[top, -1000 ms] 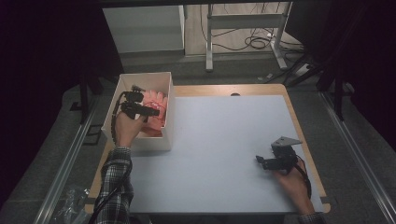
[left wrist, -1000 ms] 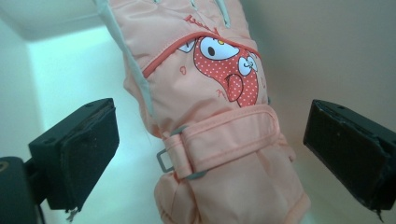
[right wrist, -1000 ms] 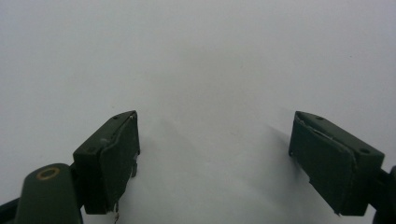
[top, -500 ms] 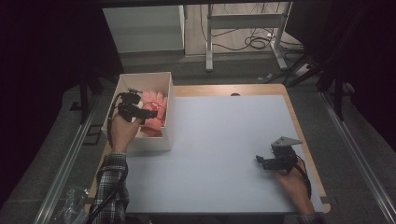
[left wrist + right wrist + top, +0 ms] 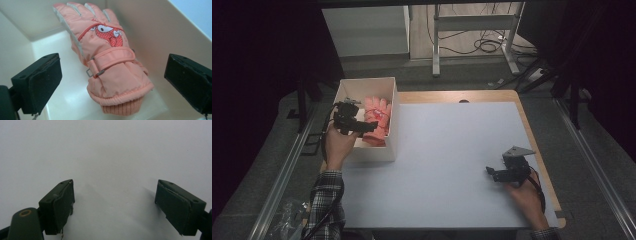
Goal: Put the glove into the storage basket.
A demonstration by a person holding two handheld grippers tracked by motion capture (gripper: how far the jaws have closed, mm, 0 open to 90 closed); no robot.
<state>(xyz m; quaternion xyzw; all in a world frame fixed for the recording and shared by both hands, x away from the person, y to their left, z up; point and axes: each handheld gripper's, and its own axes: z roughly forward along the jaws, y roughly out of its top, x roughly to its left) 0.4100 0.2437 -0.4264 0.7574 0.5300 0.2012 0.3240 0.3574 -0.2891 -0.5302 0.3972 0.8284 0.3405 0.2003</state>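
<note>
While the left gripper [image 5: 111, 82] gapes over the glove [image 5: 105, 57] in the box [image 5: 349, 92], the right gripper [image 5: 115, 207] rests apart.

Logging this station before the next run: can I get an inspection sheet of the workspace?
Surface: white mat on a wooden table, bare.
Job's things: pink glove with a cartoon patch lies in the white box, cuff toward the left tool.
Clutter: nothing seen on the mat.
Grippers: left tool open over the box, glove untouched; right tool open, low over the mat.
Cables: black cables on the floor beyond.
Surroundings: dark room, metal frame legs.
</note>
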